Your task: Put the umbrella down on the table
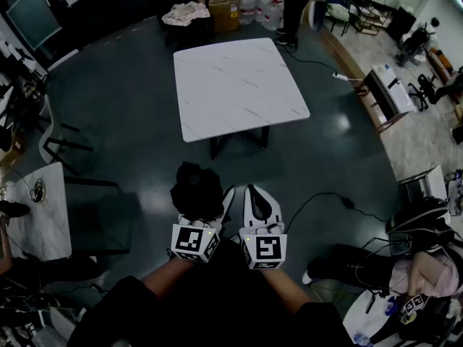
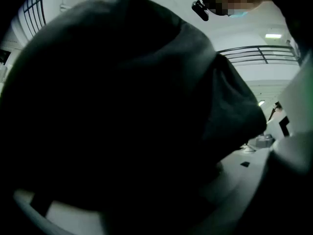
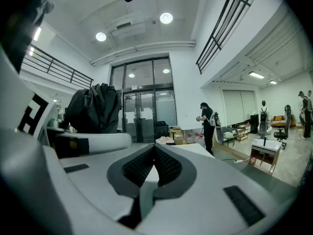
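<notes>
— What lies in front of us?
— A square worktop with a white, faintly veined top on dark legs. It stands on a dark, glossy floor. Behind it we see cardboard boxes, water jugs and a person standing. A black cable trails over the floor to our right.
— And the room itself?
— It's tall and bright. In the right gripper view we make out glass doors, a railed gallery and round ceiling lights.
— Where is the umbrella?
— The umbrella is up off the floor, on our near side of the worktop and well apart from it, in our left hand-held gripper. It's black and folded, with its cloth loose and bunched into a crumpled bundle. In the left gripper view the dark fabric fills nearly everything.
— So that hand-held gripper is holding it?
— Yes, its jaws stand wide, clamped around the bundle.
— And the other one?
— Our right hand-held gripper sits just beside the left, roughly level. Its jaws are closed tip to tip and it's empty.
</notes>
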{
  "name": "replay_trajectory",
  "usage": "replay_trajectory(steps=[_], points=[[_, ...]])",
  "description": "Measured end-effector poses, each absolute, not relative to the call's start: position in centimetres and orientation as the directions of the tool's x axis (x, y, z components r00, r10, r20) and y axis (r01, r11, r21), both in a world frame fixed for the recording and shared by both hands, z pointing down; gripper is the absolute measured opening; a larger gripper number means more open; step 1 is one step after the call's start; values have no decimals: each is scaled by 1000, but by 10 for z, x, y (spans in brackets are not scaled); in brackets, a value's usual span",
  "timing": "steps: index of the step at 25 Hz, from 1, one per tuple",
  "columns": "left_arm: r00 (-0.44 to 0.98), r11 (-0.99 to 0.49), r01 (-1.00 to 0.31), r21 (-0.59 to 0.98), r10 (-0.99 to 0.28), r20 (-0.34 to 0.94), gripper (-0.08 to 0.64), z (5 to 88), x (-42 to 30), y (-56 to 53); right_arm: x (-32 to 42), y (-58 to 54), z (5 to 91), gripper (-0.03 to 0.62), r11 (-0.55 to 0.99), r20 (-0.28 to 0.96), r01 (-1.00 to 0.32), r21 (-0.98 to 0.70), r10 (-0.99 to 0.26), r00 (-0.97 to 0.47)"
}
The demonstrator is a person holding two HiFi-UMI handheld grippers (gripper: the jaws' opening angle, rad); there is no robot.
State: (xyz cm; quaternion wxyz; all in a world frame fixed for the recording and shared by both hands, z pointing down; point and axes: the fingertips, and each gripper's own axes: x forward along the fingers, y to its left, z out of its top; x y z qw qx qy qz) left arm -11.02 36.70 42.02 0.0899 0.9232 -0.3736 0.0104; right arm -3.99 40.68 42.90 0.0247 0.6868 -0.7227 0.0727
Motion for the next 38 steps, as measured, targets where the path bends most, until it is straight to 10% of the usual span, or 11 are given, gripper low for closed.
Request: replay_trajectory(steps=[38], points=[[783, -717, -613, 331, -607, 135, 360, 465, -30, 27, 53, 76, 446, 18, -11, 225, -998, -58, -974, -2]])
